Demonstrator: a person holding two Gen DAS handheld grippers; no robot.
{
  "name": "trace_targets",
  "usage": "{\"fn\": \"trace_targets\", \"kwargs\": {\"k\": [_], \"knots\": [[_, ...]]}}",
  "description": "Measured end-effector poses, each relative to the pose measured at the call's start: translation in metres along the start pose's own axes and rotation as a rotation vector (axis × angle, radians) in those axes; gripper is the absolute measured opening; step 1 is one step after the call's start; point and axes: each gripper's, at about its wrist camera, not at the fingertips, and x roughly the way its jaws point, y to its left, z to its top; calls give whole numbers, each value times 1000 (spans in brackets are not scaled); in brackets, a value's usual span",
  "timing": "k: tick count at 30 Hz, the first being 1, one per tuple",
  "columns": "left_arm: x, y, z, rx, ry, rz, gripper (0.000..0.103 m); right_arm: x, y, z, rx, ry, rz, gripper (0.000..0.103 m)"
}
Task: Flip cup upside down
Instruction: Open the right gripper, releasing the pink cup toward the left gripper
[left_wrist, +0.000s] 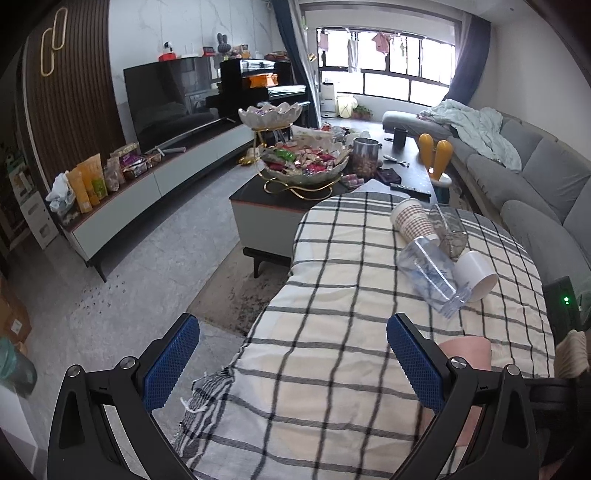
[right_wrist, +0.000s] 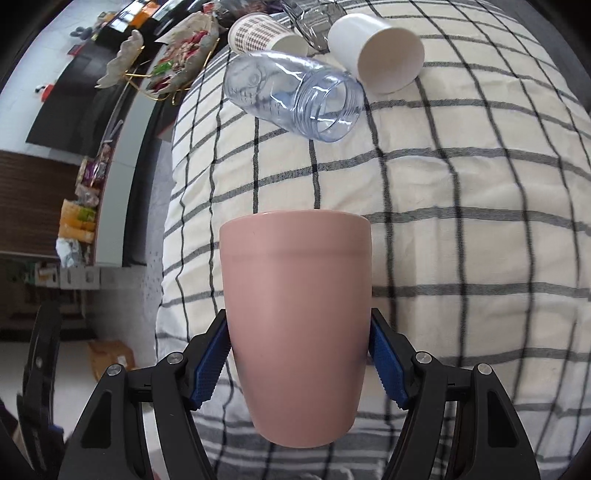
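My right gripper (right_wrist: 298, 354) is shut on a pink cup (right_wrist: 297, 314), its blue pads (right_wrist: 208, 369) pressed on both sides of the cup's body. The wide rim points away from me toward the checked cloth (right_wrist: 461, 221). The pink cup also shows in the left wrist view (left_wrist: 471, 350), behind the right finger. My left gripper (left_wrist: 293, 363) is open and empty above the cloth's near left edge (left_wrist: 314, 332). A clear plastic cup (right_wrist: 295, 94), a white cup (right_wrist: 376, 51) and a patterned paper cup (right_wrist: 258, 33) lie on their sides at the far end.
A clear glass (left_wrist: 448, 227) lies among the far cups. A dark coffee table (left_wrist: 266, 199) with snack bowls (left_wrist: 306, 162) stands beyond the cloth. A grey sofa (left_wrist: 535, 177) is on the right, a TV cabinet (left_wrist: 155, 184) on the left. The cloth's left edge drops to the floor.
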Motion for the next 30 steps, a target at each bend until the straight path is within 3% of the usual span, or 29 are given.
{"fn": "trace_targets", "kwargs": {"k": [7,19,22,30], "knots": [[20,18,3,-37,21,29,103,12,21,29,-10,-44,-46,71],[32,7,0,42,21,51,103,26,18,46,-23,-42,-83,72],[28,5,1,48,5,52,103,21,19,44,-27,-49,-67,79],[19,-5,-5,52,-32,-31,103,-28,3,23,-45,-153,-39,81]]}}
